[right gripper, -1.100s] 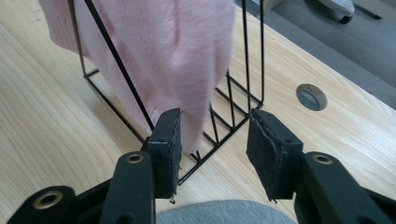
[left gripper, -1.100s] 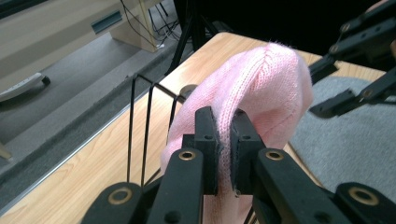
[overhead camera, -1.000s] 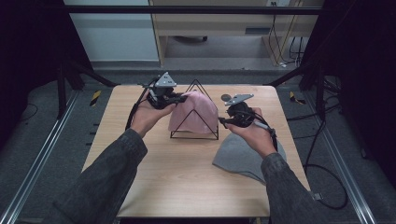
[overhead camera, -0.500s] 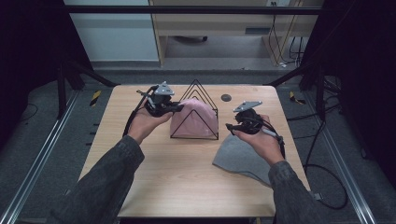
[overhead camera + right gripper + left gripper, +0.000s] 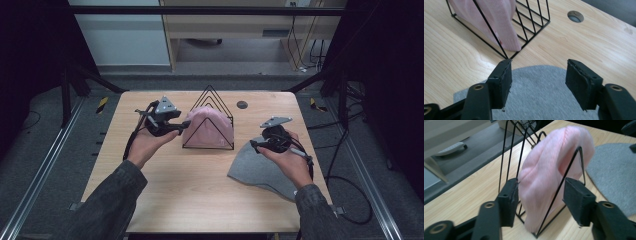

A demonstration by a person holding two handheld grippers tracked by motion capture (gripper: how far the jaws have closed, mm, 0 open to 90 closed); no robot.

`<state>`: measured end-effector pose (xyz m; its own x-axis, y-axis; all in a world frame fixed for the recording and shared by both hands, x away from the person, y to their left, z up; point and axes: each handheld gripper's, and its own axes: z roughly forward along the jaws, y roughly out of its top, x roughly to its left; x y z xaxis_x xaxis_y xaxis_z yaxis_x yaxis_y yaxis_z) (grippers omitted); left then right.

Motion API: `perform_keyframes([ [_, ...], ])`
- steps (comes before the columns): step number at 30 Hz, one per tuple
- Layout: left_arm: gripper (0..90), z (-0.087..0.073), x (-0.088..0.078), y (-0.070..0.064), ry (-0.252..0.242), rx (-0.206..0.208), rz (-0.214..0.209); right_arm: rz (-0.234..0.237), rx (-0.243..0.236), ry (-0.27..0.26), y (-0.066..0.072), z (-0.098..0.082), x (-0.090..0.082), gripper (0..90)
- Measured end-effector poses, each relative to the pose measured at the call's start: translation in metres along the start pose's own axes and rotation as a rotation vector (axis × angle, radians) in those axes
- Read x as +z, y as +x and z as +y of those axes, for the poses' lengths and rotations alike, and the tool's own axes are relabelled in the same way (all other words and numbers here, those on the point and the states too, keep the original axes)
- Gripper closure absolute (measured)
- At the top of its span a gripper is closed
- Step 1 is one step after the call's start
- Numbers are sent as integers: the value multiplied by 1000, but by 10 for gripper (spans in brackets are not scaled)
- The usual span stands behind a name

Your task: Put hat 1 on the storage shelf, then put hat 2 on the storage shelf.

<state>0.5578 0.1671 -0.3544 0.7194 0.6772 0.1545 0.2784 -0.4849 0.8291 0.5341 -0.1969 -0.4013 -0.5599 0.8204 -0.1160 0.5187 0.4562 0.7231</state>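
Upright, the pink beanie [image 5: 207, 131] fills the wire rack [image 5: 209, 98]; both grippers' fingers apart.

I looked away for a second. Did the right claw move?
Yes. The right claw has come away from the rack, toward the person, and is now over the grey hat, its jaws just opened with nothing between them.

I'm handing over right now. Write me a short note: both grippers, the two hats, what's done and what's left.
Left hand-held gripper: jaws have just been opening, open beside the pink knitted beanie, now in the black wire rack.
Right hand-held gripper: jaws have just been opening, open over the flat grey felt hat on the wooden table.
Done: pink beanie racked.
Left: probably racking the grey hat.
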Motion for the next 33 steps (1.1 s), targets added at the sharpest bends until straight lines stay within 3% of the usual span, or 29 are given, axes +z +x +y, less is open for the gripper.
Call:
perform_keyframes([
  [5, 351, -16, -17, -4, 1, -4, 21, -28, 48, -14, -10, -11, -7, 324],
  [8, 283, -34, -24, -6, 21, -32, 10, -48, 76, -2, -20, -19, -7, 292],
  [9, 247, -41, -28, -7, 42, -27, 8, -55, 89, 3, -24, -21, -7, 275],
  [10, 194, -62, -34, -9, 74, -39, 0, -60, 121, 10, -32, -26, -8, 231],
  [11, 162, -62, -34, -9, 74, -39, 0, -60, 121, 10, -32, -26, -8, 231],
  [12, 162, -73, -38, -10, 86, -45, -7, -58, 134, 22, -37, -28, -8, 208],
  [13, 119, -95, -45, -11, 108, -45, 5, -64, 143, 42, -47, -33, -7, 203],
  [14, 106, -95, -45, -11, 108, -45, 5, -64, 143, 42, -47, -33, -7, 203],
  [16, 106, -127, -50, -10, 113, -87, 28, -89, 172, 61, -59, -40, -7, 240],
  [17, 100, -127, -50, -10, 113, -87, 28, -89, 172, 61, -59, -40, -7, 240],
  [19, 84, -143, -51, -7, 180, -99, 45, -110, 191, 81, -71, -50, -6, 310],
  [22, 84, -150, -54, -4, 188, -114, 44, -122, 219, 88, -79, -56, -6, 338],
  [23, 79, -152, -56, -4, 203, -110, 55, -135, 243, 88, -87, -61, -4, 386],
  [25, 80, -158, -60, -5, 232, -98, 79, -138, 260, 85, -91, -64, -3, 397],
  [26, 84, -162, -62, -6, 231, -107, 85, -143, 301, 78, -100, -69, -1, 428],
  [27, 84, -165, -65, -7, 234, -118, 83, -143, 301, 78, -100, -69, -1, 428],
  [29, 85, -169, -70, -10, 240, -122, 91, -135, 348, 76, -110, -78, 5, 458],
  [33, 86, -169, -70, -9, 240, -123, 111, -129, 356, 95, -113, -83, 13, 463],
])
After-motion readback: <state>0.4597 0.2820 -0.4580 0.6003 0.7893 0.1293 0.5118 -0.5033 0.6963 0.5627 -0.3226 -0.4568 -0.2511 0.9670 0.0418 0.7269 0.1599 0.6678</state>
